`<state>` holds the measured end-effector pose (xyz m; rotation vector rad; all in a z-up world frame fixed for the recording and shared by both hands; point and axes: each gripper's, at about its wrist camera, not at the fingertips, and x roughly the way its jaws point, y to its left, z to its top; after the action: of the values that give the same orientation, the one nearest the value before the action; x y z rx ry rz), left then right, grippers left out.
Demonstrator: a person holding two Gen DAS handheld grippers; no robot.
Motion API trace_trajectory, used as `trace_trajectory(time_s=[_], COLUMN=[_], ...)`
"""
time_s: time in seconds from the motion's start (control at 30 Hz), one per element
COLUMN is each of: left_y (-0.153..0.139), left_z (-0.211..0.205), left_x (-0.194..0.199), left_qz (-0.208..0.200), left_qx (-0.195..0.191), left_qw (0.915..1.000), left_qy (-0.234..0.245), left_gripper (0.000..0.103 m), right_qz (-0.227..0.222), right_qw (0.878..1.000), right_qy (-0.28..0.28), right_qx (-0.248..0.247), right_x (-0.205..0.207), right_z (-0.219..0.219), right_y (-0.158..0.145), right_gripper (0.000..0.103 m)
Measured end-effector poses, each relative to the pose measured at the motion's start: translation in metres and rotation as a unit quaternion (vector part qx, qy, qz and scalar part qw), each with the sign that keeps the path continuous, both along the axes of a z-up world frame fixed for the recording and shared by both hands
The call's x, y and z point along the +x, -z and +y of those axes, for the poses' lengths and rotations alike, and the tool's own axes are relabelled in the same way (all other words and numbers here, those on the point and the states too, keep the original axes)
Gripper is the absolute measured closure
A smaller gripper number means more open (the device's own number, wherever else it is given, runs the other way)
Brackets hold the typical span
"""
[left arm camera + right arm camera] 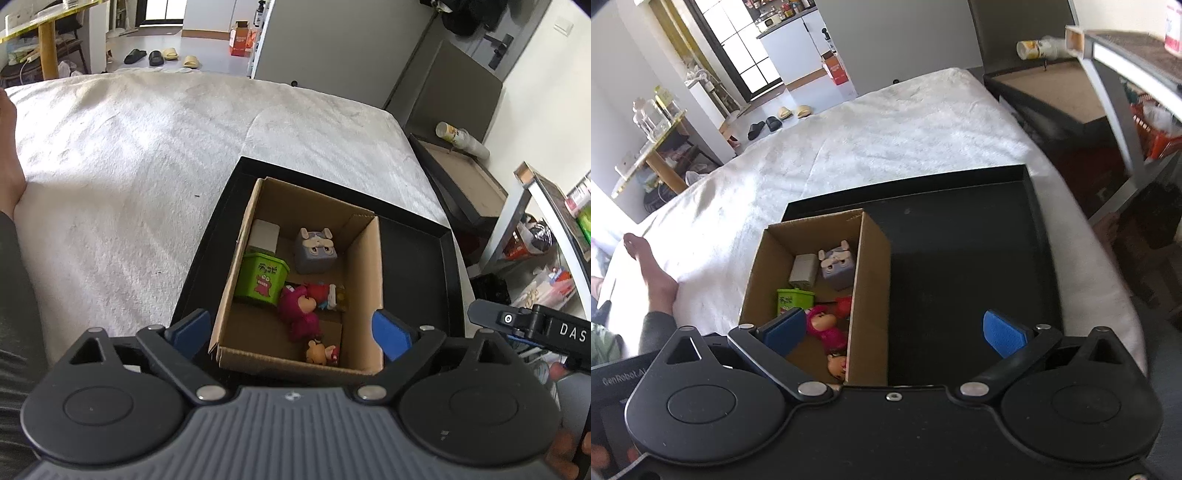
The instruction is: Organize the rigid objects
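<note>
Both sets of fingers (pixel 288 332) (pixel 894 330) spread wide, empty, above the toy-filled cardboard box (pixel 365 266).

White-covered bed (pixel 147 155), pale floor (pixel 207 48), perhaps a kitchen window (pixel 746 48).

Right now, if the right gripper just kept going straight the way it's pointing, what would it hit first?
Most likely the black tray. The right gripper stands open and empty, aimed down at the tray's bare floor just beside the cardboard box. Its left finger hangs over the box, so it might clip the box wall; depth is unclear.
</note>
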<state>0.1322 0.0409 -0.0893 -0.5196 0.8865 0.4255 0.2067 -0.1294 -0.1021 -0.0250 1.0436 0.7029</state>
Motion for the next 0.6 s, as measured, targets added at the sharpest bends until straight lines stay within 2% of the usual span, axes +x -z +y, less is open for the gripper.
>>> trace_trajectory(time_s=[0.17,0.4,0.53,0.6], left_y=[-0.012,-0.032,-0.041,-0.044], left_z=[-0.006,-0.016,-0.02,-0.022], left_x=[-0.008,-0.022,-0.027,-0.031], left_qz=[-0.001,-0.01,-0.011,-0.012], left_qx=[0.006,0.025,0.011,0.016], left_qw=[0.9999,0.9994,0.9992,0.9991], left_qy=[0.008,0.023,0.036,0.037], left_gripper=[0.001,0.001,0.001,0.001], right_qz=[-0.023,-0.026,-0.035,-0.038], right_qw=[1.0,0.999,0.999,0.998], right_qy=[-0.014,-0.01,-0.008,-0.01], right_qx=[-0.016,-0.025,-0.034,-0.041], right_x=[-0.011,-0.021,-0.027,-0.031], right_z=[-0.005,-0.015,-0.021,-0.023], right_y=[-0.012,-0.026,-0.031,-0.034], right_gripper=[0.0,0.0,0.0,0.0])
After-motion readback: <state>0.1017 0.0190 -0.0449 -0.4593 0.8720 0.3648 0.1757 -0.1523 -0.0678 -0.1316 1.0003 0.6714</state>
